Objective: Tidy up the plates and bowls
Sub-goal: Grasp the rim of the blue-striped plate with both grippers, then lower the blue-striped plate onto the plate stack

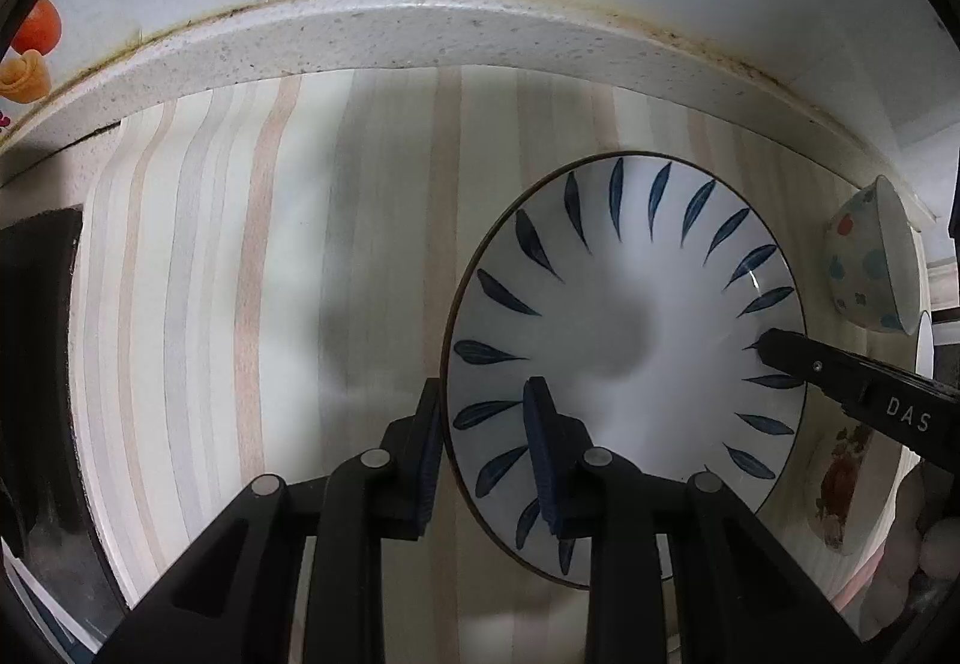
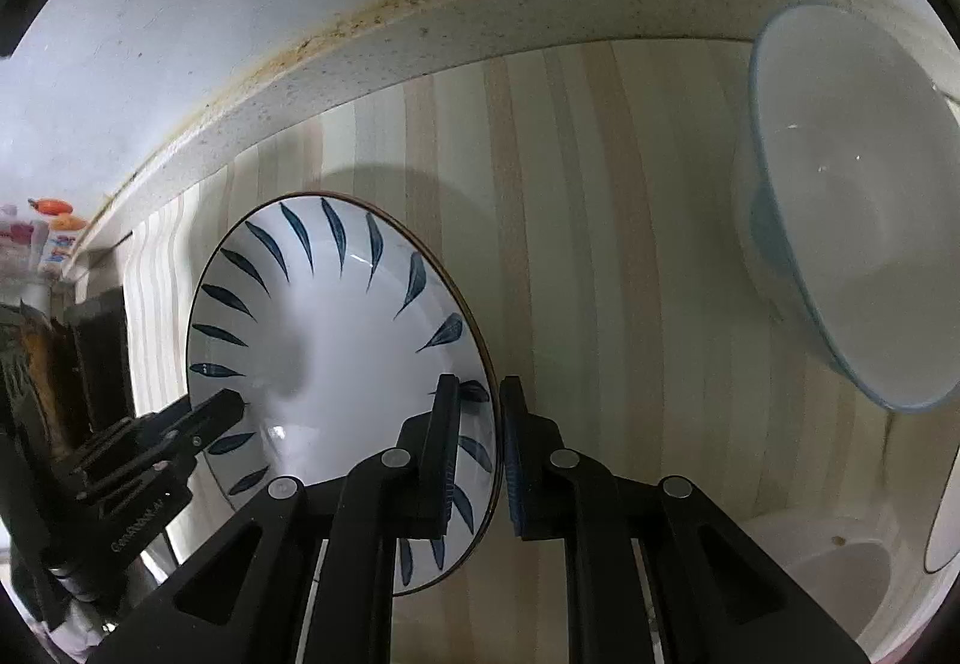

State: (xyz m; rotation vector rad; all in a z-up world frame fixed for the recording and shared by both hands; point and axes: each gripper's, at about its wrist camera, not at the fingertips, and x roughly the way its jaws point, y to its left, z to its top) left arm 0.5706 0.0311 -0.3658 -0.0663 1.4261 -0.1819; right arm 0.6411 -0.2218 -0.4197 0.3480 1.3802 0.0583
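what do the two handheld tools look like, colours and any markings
Both are matte black plastic. The left tool and right tool each have two flat fingers lined with ribbed dark blue pads, on angular linkage arms with round silver pins. The right one's side carries white letters "DAS".

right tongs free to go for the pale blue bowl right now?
Probably not yet: the right tongs are shut on the leaf-pattern plate rim, as are the left tongs. The path across the striped counter to the pale blue bowl looks unobstructed.
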